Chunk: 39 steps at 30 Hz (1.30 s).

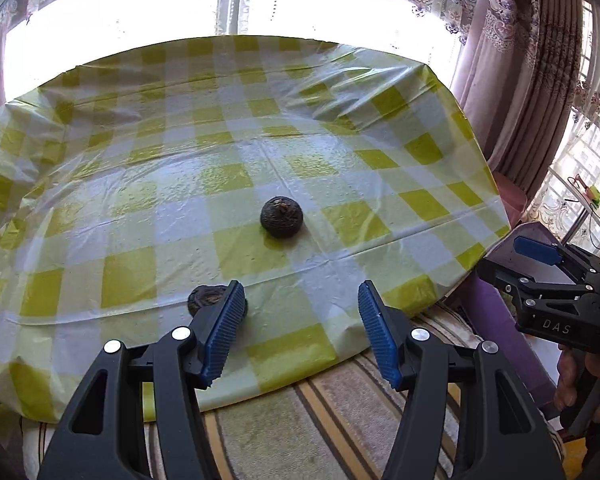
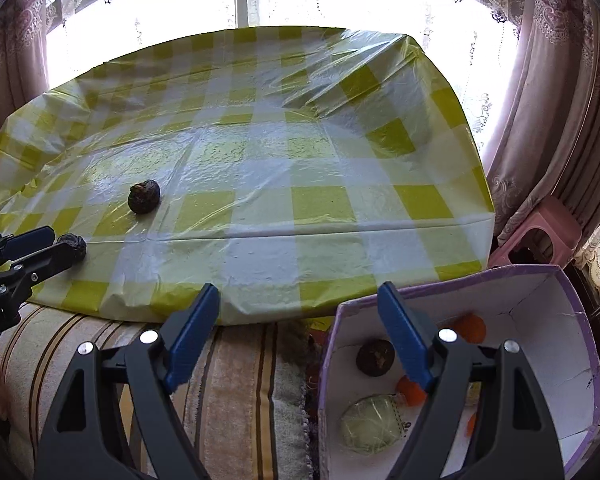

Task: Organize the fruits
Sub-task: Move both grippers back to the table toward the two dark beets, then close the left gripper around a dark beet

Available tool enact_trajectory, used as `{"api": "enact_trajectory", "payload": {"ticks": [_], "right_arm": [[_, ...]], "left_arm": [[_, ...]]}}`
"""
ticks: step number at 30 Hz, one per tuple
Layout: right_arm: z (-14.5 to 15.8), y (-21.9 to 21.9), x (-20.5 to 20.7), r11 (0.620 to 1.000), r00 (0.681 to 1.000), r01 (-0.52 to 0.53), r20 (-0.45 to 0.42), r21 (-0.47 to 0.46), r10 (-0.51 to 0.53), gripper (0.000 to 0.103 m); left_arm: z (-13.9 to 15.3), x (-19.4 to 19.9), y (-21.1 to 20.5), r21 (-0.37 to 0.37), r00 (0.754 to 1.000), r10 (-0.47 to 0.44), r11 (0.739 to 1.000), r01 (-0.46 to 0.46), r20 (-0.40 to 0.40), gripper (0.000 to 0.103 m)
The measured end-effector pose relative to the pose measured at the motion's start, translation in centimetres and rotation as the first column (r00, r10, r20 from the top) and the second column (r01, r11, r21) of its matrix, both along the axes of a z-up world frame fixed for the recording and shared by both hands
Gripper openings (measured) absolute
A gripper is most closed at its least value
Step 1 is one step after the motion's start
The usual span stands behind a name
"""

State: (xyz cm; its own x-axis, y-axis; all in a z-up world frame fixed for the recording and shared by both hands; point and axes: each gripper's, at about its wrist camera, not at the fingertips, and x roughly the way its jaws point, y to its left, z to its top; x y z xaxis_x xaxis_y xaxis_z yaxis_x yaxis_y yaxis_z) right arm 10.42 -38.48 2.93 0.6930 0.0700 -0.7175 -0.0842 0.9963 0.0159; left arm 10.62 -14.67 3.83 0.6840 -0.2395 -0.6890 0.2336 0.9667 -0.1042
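Note:
Two dark wrinkled round fruits lie on the yellow-checked tablecloth (image 1: pixel 140 272). One fruit (image 1: pixel 281 217) sits mid-table, also in the right wrist view (image 2: pixel 144 197). The other fruit (image 1: pixel 204 298) lies near the front edge, partly hidden behind my left finger, and shows in the right wrist view (image 2: pixel 74 246). My left gripper (image 1: pixel 300 320) is open and empty just right of that near fruit. My right gripper (image 2: pixel 300 320) is open and empty above the near rim of a purple box (image 2: pixel 540 280) holding a dark fruit (image 2: pixel 374 358), a green fruit (image 2: pixel 370 428) and orange pieces (image 2: pixel 470 328).
The table's front edge meets a striped cushion (image 2: pixel 228 380). A pink stool (image 2: pixel 540 236) stands beyond the box at the right. Curtains and bright windows ring the table. The right gripper appears in the left wrist view (image 1: pixel 560 280) beside the table's right corner.

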Motion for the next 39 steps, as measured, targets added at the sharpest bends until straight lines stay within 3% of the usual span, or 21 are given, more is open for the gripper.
{"api": "enact_trajectory", "payload": {"ticks": [9,12,20,25,27,30,37,39], "right_arm": [[-0.6,3.9,1.4,0.997,0.998,-0.060,-0.011,0.054,0.061,0.081],[-0.6,5.0,2.0,0.994,0.998,-0.068,-0.006,0.080,0.069,0.081],[-0.9,7.4,3.8,0.992,0.998,-0.068,-0.004,0.105,0.069,0.081],[-1.1,8.9,5.1,0.991,0.997,-0.075,-0.004,0.109,0.076,0.081],[-1.1,9.7,5.6,0.990,0.996,-0.090,-0.002,0.107,0.091,0.081],[-1.1,10.9,6.4,0.988,0.994,-0.108,0.001,0.107,0.109,0.081],[-1.5,13.7,8.9,0.986,0.991,-0.133,-0.005,0.101,0.135,0.081],[-1.7,14.4,9.6,0.985,0.990,-0.142,-0.013,0.102,0.144,0.075]], "left_arm": [[-1.4,0.3,5.6,-0.026,0.994,0.068,0.997,-0.070,-0.080,0.058],[-1.8,0.8,5.6,-0.037,0.993,0.053,0.998,-0.057,-0.106,0.057],[-2.1,2.6,3.8,0.028,0.992,0.015,1.000,-0.012,-0.121,0.057],[-2.7,3.8,3.2,0.067,0.990,0.001,0.998,0.008,-0.138,0.052],[-3.0,4.2,3.0,0.069,0.989,-0.016,0.997,0.026,-0.150,0.038],[-3.1,4.2,3.0,0.069,0.989,-0.020,0.997,0.030,-0.144,0.038],[-2.9,3.9,6.4,0.017,0.985,0.136,0.991,-0.135,-0.109,0.037],[-2.9,3.9,7.1,0.012,0.980,0.172,0.985,-0.171,-0.103,0.037]]}}
